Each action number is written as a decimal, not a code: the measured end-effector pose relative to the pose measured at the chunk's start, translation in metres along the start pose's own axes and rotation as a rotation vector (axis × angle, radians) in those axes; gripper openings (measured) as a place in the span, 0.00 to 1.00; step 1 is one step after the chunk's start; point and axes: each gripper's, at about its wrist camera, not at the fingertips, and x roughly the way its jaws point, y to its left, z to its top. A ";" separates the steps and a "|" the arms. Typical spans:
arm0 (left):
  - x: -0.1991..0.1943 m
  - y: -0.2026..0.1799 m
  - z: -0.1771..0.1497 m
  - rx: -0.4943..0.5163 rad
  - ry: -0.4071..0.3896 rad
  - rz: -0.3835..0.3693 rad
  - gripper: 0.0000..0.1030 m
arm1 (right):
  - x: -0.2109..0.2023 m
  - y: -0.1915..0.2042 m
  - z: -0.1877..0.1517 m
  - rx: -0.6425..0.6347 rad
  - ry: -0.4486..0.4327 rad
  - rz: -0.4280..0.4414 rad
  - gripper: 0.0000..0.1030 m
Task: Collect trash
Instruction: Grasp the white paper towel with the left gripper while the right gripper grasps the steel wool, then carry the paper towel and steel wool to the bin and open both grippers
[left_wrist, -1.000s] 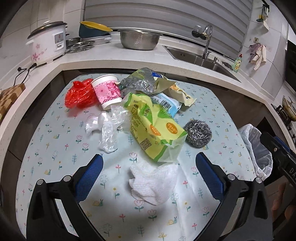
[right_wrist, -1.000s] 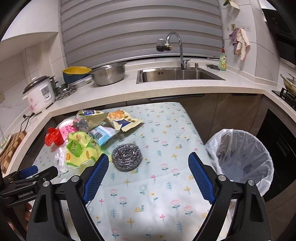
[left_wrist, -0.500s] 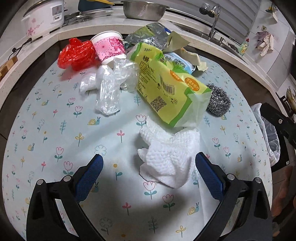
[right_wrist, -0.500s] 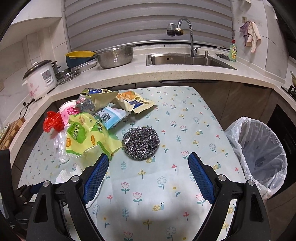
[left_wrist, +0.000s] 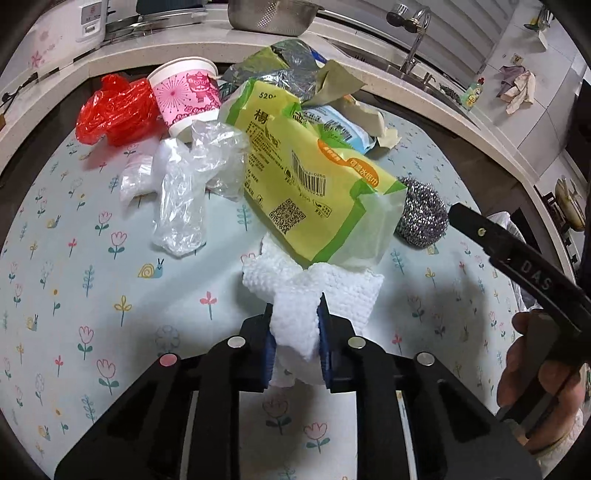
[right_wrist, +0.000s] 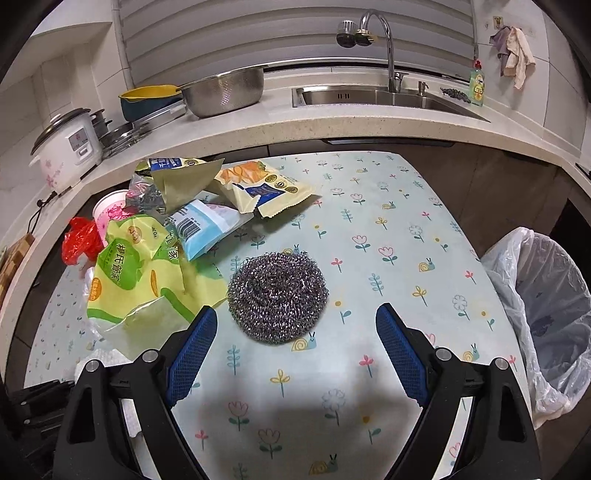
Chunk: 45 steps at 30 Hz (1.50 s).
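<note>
Two grippers are working over the flowered tablecloth (right_wrist: 388, 229). The left gripper (left_wrist: 295, 332) is pinching a crumpled white paper towel (left_wrist: 314, 291) between its blue pads, jaws nearly together on a fold of it, while the rest of the towel is lying on the cloth just in front, its far edge tucked under a yellow-green wrapper (left_wrist: 310, 184). The right gripper (right_wrist: 291, 350) is hovering with its jaws spread wide and nothing between them; a steel scouring ball (right_wrist: 277, 295) is sitting on the cloth just ahead of the gap, touching neither pad. Beyond the wrapper, a clear plastic bag (left_wrist: 188, 184), a pink paper cup (left_wrist: 186, 96) and a red plastic bag (left_wrist: 114, 110) are lying clustered together. Off the table's right edge, a lined bin (right_wrist: 546, 317) is standing open.
</note>
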 end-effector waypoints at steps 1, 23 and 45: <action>-0.001 0.000 0.004 -0.002 -0.009 -0.002 0.18 | 0.005 0.000 0.002 0.002 0.005 0.003 0.82; -0.007 -0.010 0.031 -0.010 -0.077 0.011 0.17 | 0.053 0.010 -0.001 0.028 0.074 0.058 0.70; -0.069 -0.130 0.016 0.155 -0.188 -0.081 0.17 | -0.109 -0.095 -0.013 0.159 -0.144 -0.005 0.70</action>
